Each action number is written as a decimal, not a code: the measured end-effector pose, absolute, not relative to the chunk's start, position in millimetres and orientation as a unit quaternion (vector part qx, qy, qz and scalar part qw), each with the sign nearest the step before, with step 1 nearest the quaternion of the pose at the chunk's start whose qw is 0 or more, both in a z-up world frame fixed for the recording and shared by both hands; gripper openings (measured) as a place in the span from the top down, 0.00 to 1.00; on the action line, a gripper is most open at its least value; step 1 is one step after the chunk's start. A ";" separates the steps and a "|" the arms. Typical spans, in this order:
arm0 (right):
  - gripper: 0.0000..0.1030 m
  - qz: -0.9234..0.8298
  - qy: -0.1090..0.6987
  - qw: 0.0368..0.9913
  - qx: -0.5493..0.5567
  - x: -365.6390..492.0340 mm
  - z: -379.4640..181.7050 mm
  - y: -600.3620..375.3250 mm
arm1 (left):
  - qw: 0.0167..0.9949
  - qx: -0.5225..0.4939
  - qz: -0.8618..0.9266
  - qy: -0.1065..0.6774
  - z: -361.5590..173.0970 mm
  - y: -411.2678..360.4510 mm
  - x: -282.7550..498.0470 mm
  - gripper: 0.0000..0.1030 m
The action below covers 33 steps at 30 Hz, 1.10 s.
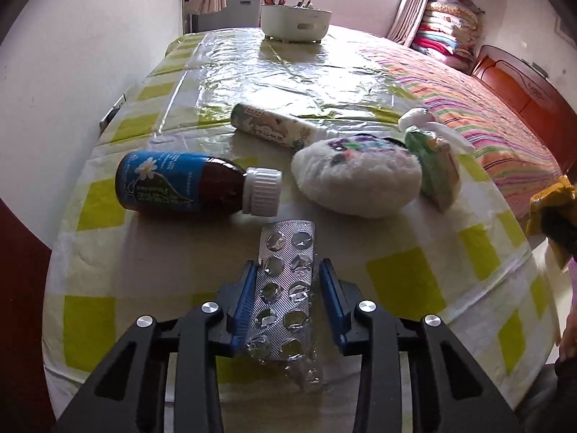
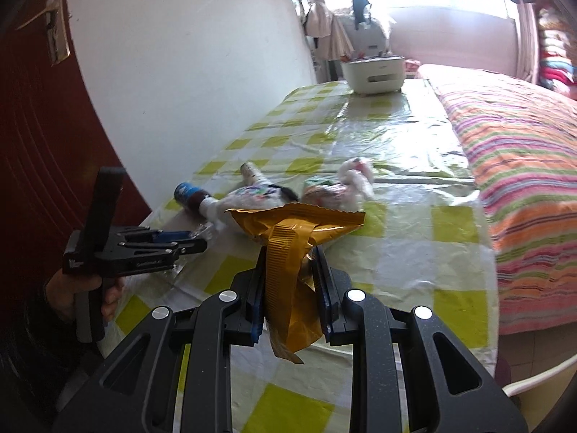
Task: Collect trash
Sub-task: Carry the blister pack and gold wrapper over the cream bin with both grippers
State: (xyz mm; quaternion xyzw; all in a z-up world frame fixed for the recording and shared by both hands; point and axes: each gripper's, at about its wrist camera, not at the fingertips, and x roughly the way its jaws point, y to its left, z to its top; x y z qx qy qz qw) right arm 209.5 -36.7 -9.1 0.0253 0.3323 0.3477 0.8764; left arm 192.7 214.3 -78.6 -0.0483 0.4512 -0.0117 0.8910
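Observation:
A used silver pill blister pack [image 1: 285, 285] lies on the checkered table between the blue fingers of my left gripper [image 1: 288, 270]; the left finger touches its edge, the right finger stands slightly apart. The left gripper also shows in the right wrist view [image 2: 187, 240], low over the table. My right gripper [image 2: 290, 256] is shut on a crumpled gold foil wrapper [image 2: 292, 238] and holds it above the table. The wrapper shows at the right edge of the left wrist view [image 1: 551, 198].
A brown bottle with a blue label [image 1: 194, 184] lies on its side. A white plush toy [image 1: 357, 176], a printed tube [image 1: 274, 126] and a green packet [image 1: 432, 166] lie behind. A white appliance [image 1: 295, 21] stands at the far end. A striped bed [image 2: 523, 166] lies to the right.

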 end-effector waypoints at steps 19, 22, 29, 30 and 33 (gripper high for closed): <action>0.78 0.275 0.315 0.908 0.036 201.9 -11.5 -91.2 | 0.901 -0.018 -0.103 0.422 -53.8 117.9 190.1 0.67; 0.78 0.265 0.315 0.910 0.040 201.1 -13.2 -100.3 | 0.900 -0.011 -0.118 0.420 -52.5 100.9 188.4 0.67; 0.78 0.241 0.309 0.918 0.055 200.4 -10.9 -121.7 | 0.896 0.001 -0.154 0.416 -49.2 58.4 187.9 0.67; 0.78 0.235 0.308 0.920 0.055 199.6 -10.8 -124.9 | 0.896 0.002 -0.157 0.415 -49.2 53.7 187.7 0.67; 0.78 0.220 0.307 0.924 0.062 197.2 -11.8 -138.9 | 0.894 0.009 -0.172 0.414 -48.3 35.1 187.1 0.67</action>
